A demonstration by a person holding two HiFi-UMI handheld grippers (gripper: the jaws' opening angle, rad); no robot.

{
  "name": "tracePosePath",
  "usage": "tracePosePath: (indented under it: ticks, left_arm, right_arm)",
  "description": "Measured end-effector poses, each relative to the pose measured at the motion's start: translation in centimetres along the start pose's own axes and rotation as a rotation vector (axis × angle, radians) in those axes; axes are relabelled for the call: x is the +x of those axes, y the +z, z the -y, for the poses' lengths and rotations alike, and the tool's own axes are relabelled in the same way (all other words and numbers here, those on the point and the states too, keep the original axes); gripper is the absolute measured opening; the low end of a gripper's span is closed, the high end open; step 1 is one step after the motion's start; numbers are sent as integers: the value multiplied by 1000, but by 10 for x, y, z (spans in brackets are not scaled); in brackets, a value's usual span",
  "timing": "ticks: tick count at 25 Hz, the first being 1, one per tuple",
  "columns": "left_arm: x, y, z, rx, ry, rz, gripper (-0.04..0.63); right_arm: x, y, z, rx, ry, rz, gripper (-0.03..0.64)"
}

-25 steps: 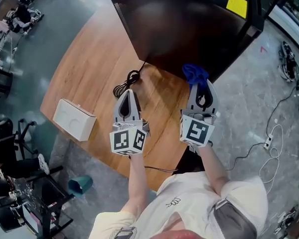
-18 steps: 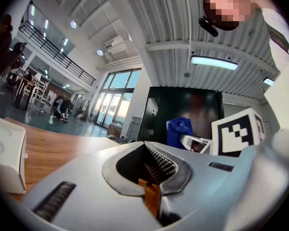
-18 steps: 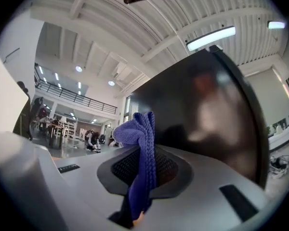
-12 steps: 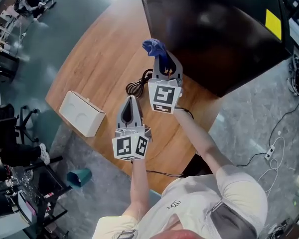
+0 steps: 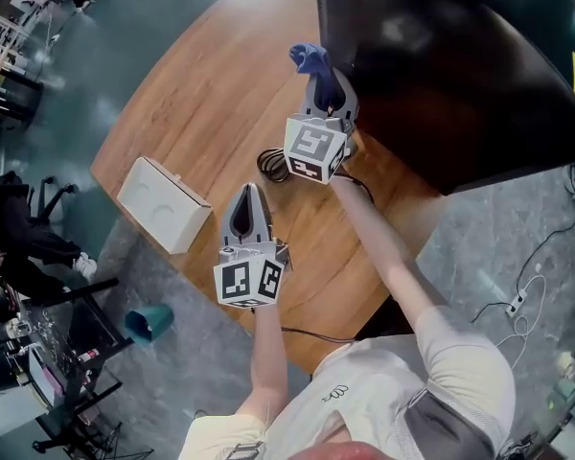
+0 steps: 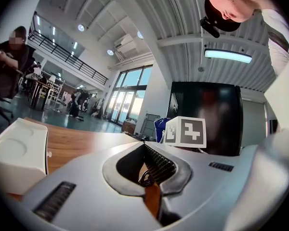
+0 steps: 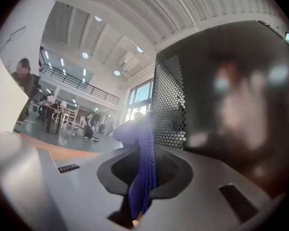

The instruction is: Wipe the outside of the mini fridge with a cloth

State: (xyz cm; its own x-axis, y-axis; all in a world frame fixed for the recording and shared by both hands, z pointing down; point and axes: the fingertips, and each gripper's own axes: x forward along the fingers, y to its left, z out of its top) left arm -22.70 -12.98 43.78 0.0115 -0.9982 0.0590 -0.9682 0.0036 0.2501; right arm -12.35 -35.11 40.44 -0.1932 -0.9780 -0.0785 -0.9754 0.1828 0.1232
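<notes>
The right gripper (image 5: 323, 73) has swung left to the fridge (image 5: 441, 75) corner, clamping the cloth (image 5: 310, 58). The left gripper (image 5: 248, 190) is closed and empty. The fridge runs out of frame.

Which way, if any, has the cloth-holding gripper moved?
Yes: the right gripper, gripping the blue cloth, moved left along the black mini fridge toward the coiled black cable.

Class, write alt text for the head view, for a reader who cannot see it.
Seen from above, the right gripper holds a blue cloth in its jaws close to the corner of a black mini fridge on a wooden table. The left gripper, jaws shut and empty, hovers nearer the person, beside a white box and a black cable.
</notes>
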Motion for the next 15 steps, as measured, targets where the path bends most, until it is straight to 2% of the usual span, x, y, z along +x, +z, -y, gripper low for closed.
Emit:
tracePosePath:
  ticks: [6,15]
  left_arm:
    - [4,-3,3,6,-10,-3,5]
    - [-1,2,17,11,-30,-1,5]
  right_arm:
    - [4,-1,-2,69,1,-5,61]
    - [-14,8,20,86,-19,-3,61]
